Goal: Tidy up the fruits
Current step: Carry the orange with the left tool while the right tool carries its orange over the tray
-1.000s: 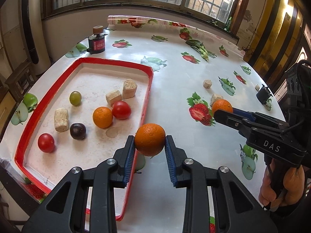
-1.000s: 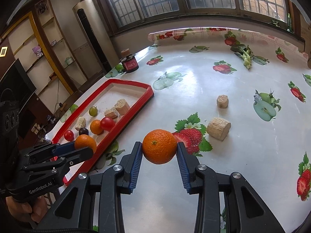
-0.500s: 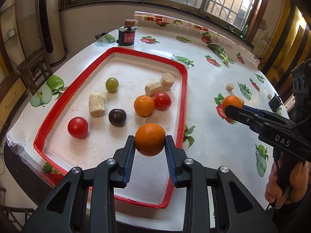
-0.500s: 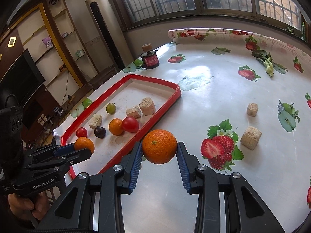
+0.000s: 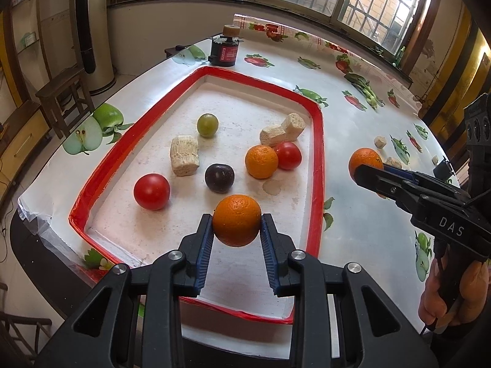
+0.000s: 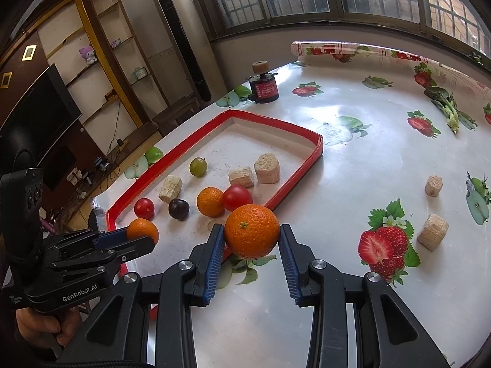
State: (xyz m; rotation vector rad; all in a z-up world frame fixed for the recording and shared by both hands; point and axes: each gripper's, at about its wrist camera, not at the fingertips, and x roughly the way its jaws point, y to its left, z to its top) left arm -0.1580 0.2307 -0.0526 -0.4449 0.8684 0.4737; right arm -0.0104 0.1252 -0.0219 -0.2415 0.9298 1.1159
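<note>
left gripper (image 5: 237, 227) jaws pinch orange (image 5: 237, 220), above near end of red tray (image 5: 318, 165). right gripper (image 6: 251, 240) jaws pinch second orange (image 6: 251, 235), over tabletop (image 6: 353, 184) just right of tray's near right rim. already in tray: third orange (image 5: 261, 161), two tomatoes (image 5: 151, 191), plum (image 5: 219, 177), green grape (image 5: 207, 125), plus beige chunks (image 5: 184, 159). left to do, by my judgement: set both held oranges in tray. two beige chunks on tabletop at right (image 6: 432, 231); unclear if they count.
</note>
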